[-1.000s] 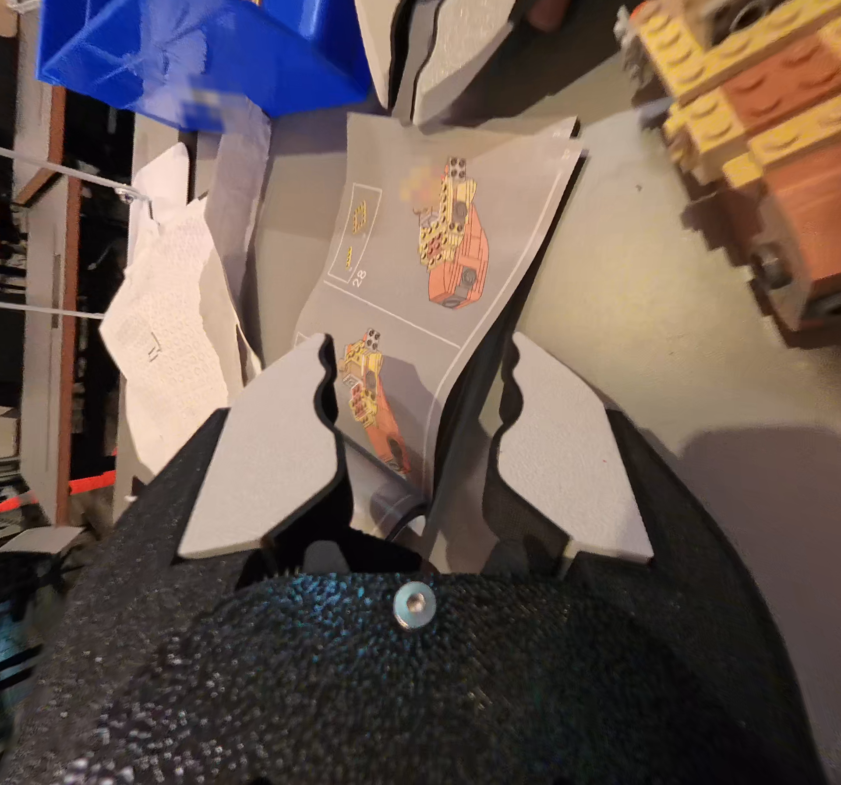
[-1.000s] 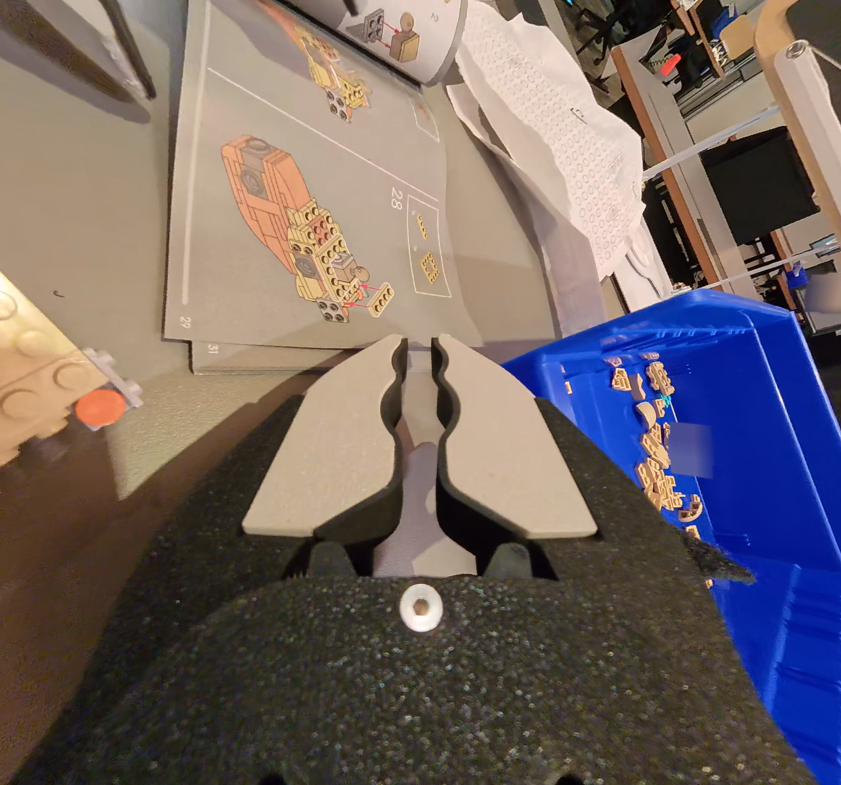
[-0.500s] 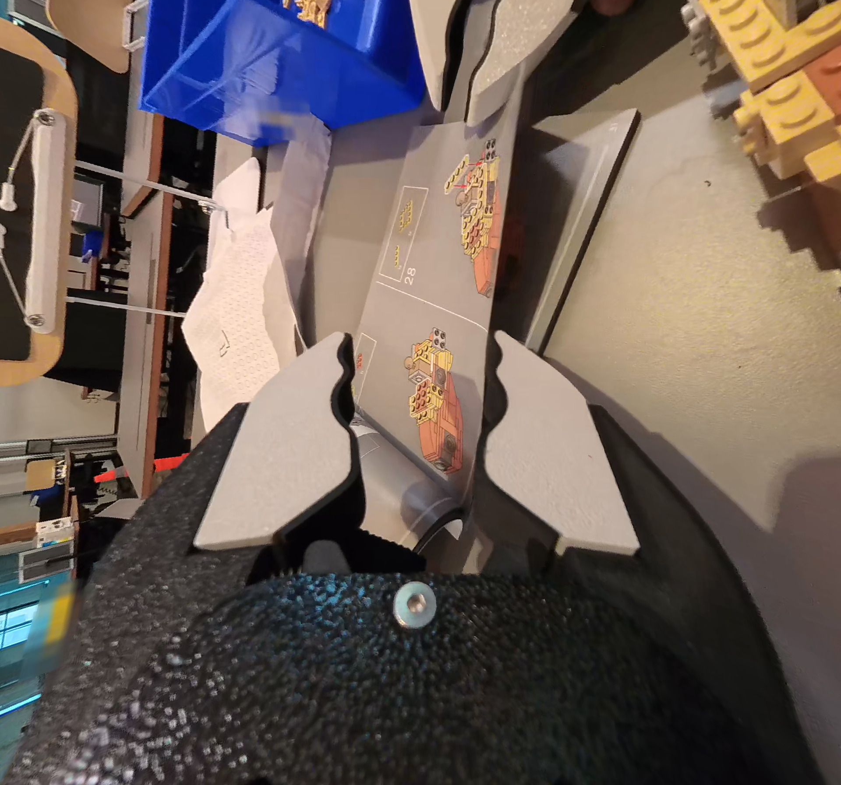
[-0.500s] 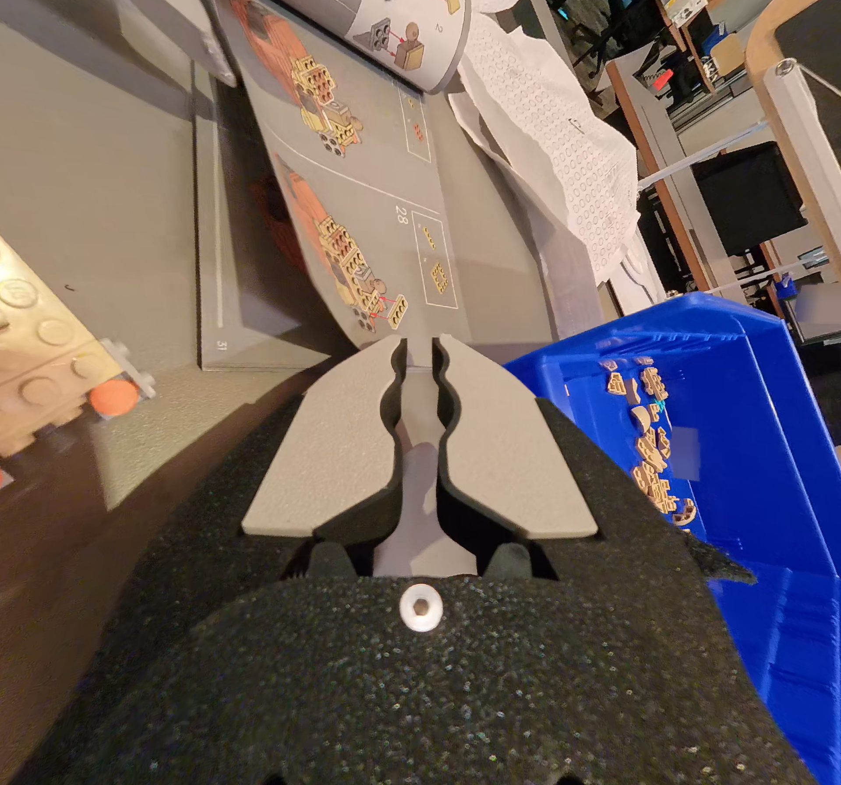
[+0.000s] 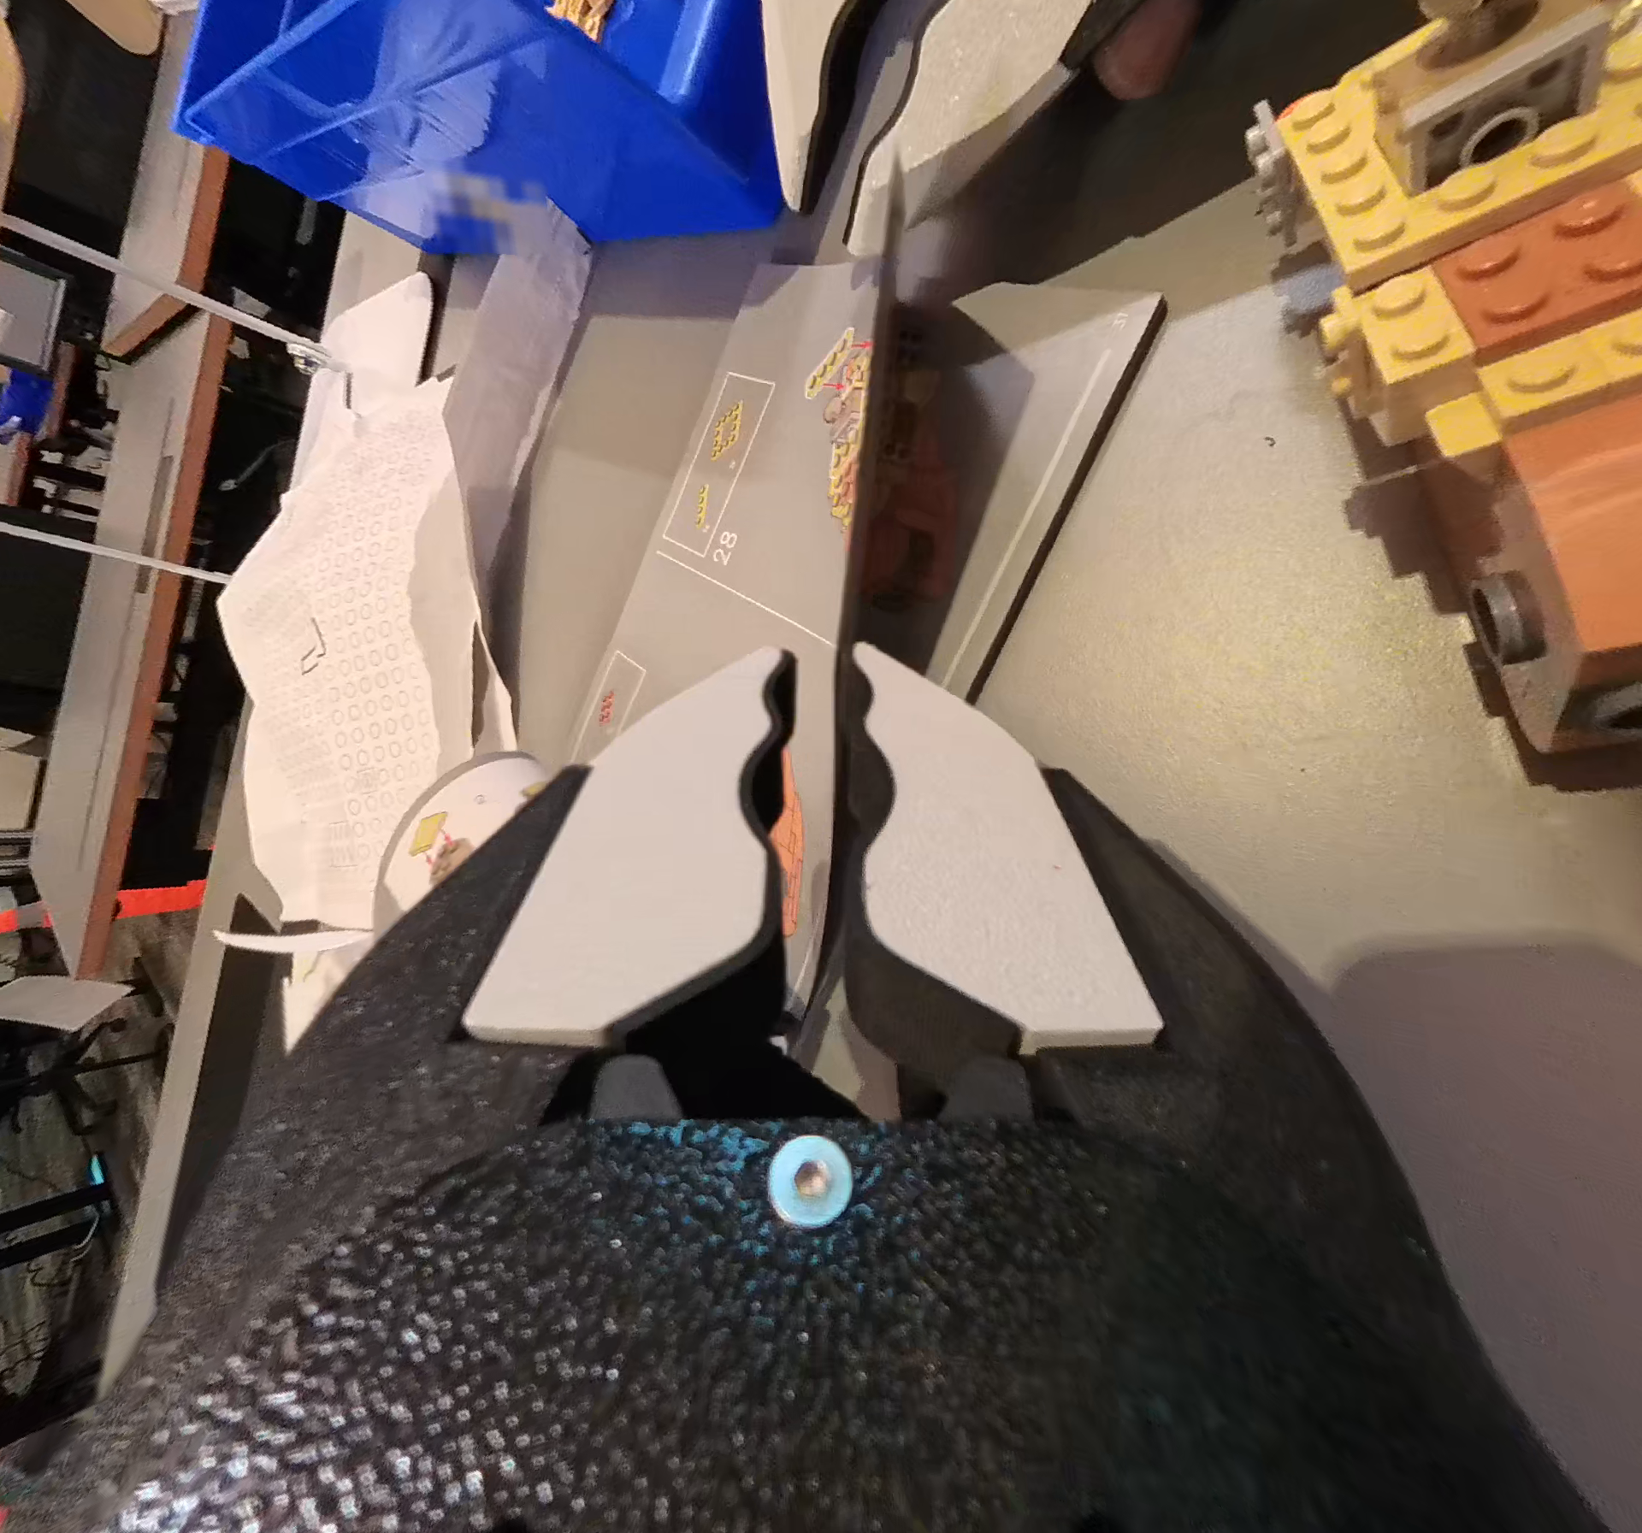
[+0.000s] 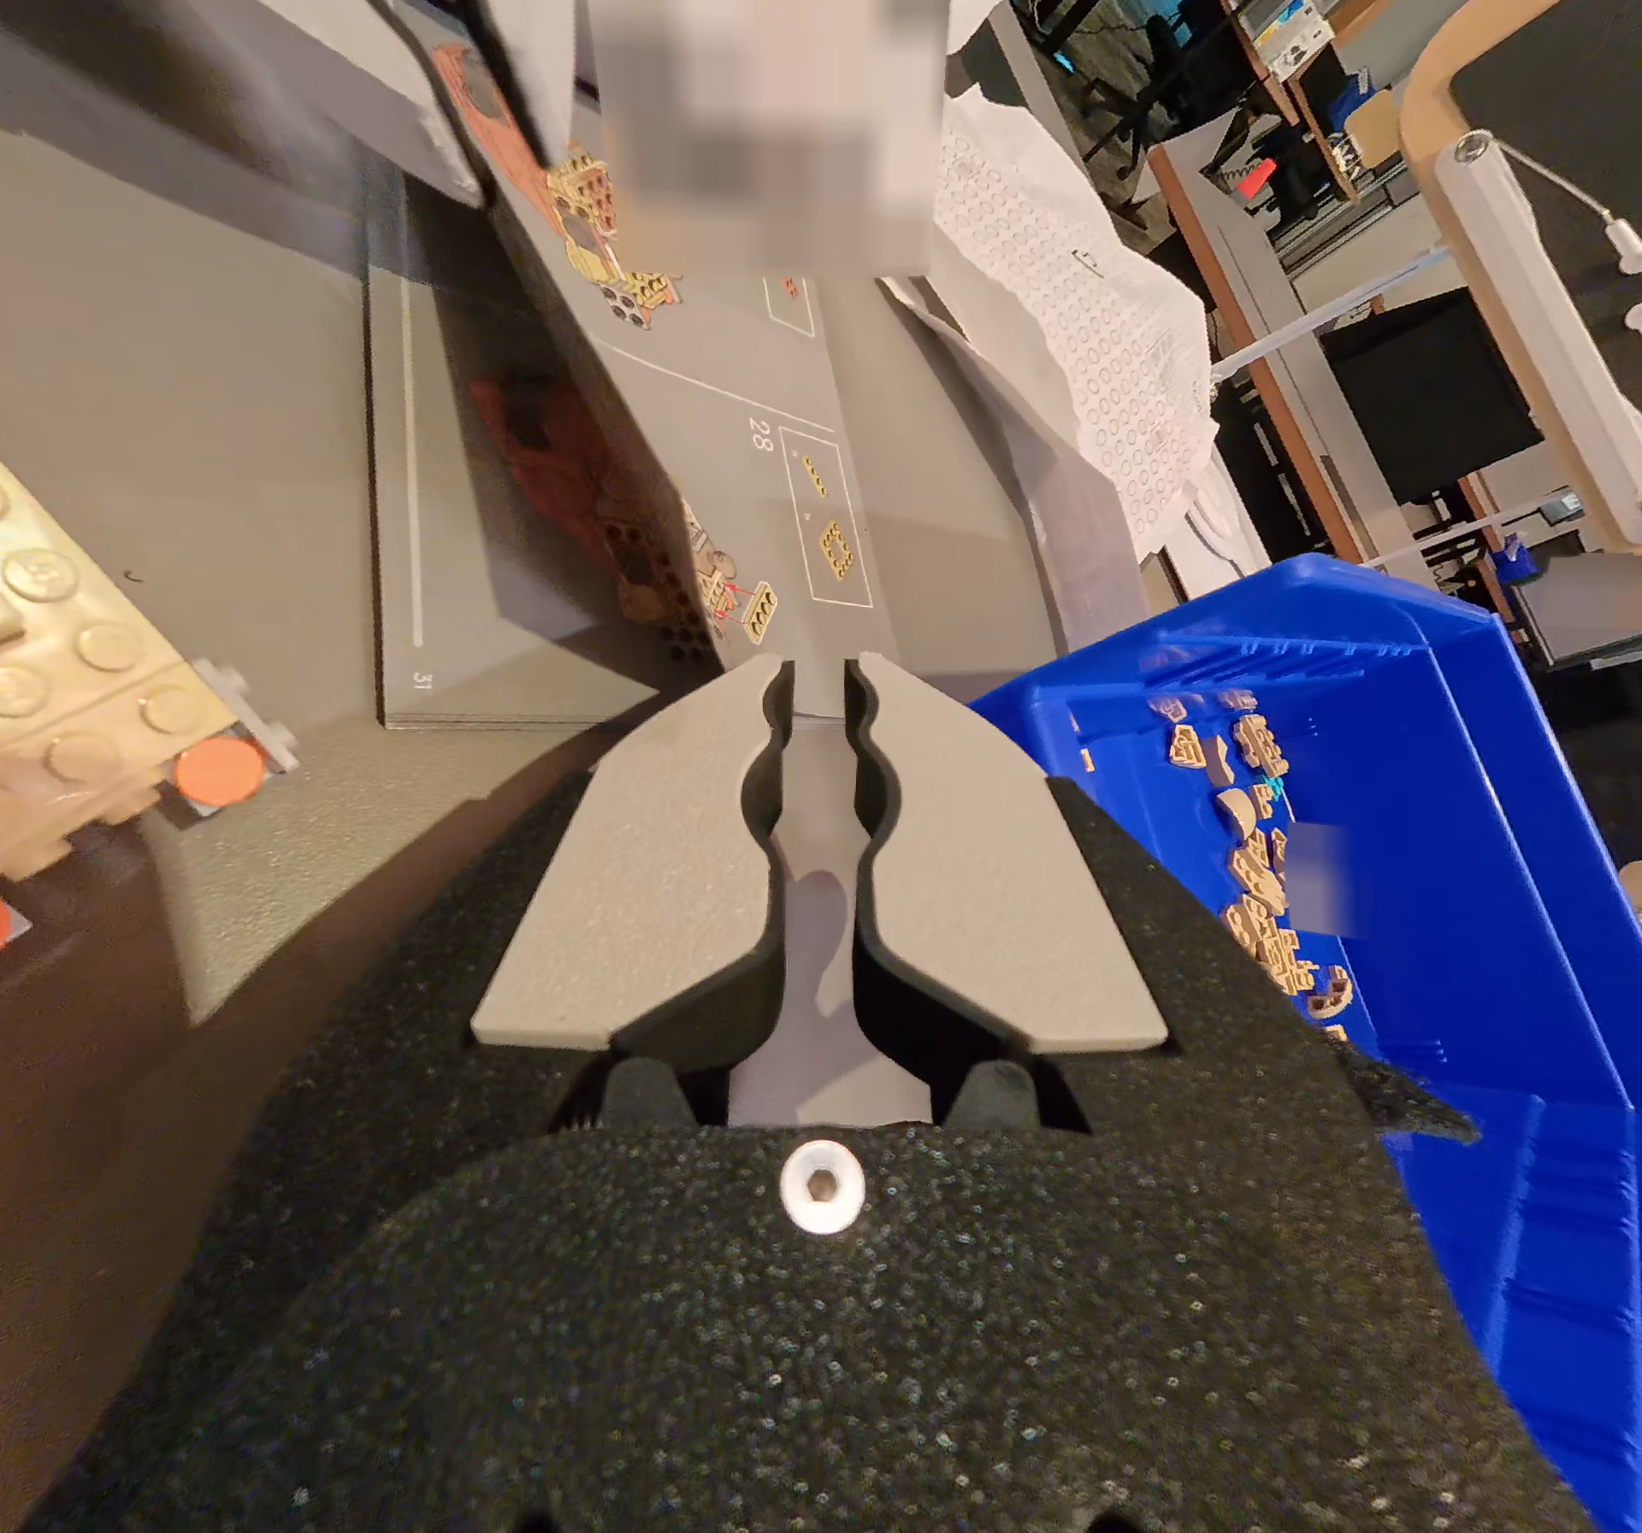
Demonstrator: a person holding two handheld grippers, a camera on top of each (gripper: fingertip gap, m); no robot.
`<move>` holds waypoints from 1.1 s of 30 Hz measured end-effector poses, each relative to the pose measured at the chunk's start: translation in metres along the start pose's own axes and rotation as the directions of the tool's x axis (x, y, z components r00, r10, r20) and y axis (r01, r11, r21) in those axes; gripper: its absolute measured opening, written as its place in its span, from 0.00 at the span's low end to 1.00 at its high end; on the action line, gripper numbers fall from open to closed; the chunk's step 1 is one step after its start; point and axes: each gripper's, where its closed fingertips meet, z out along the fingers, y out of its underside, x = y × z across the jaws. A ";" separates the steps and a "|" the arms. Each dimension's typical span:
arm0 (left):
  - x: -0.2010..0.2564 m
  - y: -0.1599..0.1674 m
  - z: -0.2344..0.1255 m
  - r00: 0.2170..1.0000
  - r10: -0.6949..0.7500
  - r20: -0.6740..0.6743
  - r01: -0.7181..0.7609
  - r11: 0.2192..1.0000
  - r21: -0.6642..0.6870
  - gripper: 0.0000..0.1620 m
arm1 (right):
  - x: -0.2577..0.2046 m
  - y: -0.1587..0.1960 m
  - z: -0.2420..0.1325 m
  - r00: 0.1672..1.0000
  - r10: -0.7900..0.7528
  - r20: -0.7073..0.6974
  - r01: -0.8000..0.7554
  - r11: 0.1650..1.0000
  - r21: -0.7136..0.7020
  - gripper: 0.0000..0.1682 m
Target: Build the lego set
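Lego model [image 5: 1502,318]: sitting on the grey table [image 5: 1199,566] at the upper right of the left wrist view, yellow and orange bricks with a tan knob on top; in the right wrist view it is showing at the left edge, tan with an orange round stud.
Left gripper [image 5: 822,664]: pinching a raised page [image 5: 857,531] of the instruction booklet [image 5: 1040,460], the two grey fingers [image 5: 657,851] pressing in from either side of the sheet, which is standing on edge through the centre of the frame.
Right gripper [image 6: 816,673]: nearly closed, a thin gap running between its fingers; whether it is clamping the page's lower edge I cannot tell. In the left wrist view it is reaching in from the top centre.
Instruction booklet: lying open on the table just beyond both grippers, the flat page peeking out beneath the lifted one.
Blue bin [image 6: 1386,824]: sitting at the right of the right wrist view and upper left of the left wrist view, holding loose tan pieces [image 6: 1253,868].
White paper bag [image 5: 346,620]: lying crumpled at the left of the left wrist view, beside the booklet.
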 end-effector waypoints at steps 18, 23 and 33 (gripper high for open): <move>-0.036 0.018 -0.024 0.777 -0.625 -0.072 0.627 0.761 0.164 0.00 | 0.008 -0.058 -0.028 0.990 -0.098 -0.102 0.118 0.971 0.210 0.06; -0.050 0.031 -0.032 0.720 -0.692 -0.043 0.684 0.699 0.207 0.00 | -0.002 -0.075 -0.010 0.986 -0.163 -0.035 0.166 0.972 0.164 0.06; -0.049 0.020 -0.038 0.872 -0.478 0.104 0.444 0.863 0.242 0.00 | 0.006 -0.090 0.020 0.979 -0.201 -0.033 0.203 0.968 0.147 0.06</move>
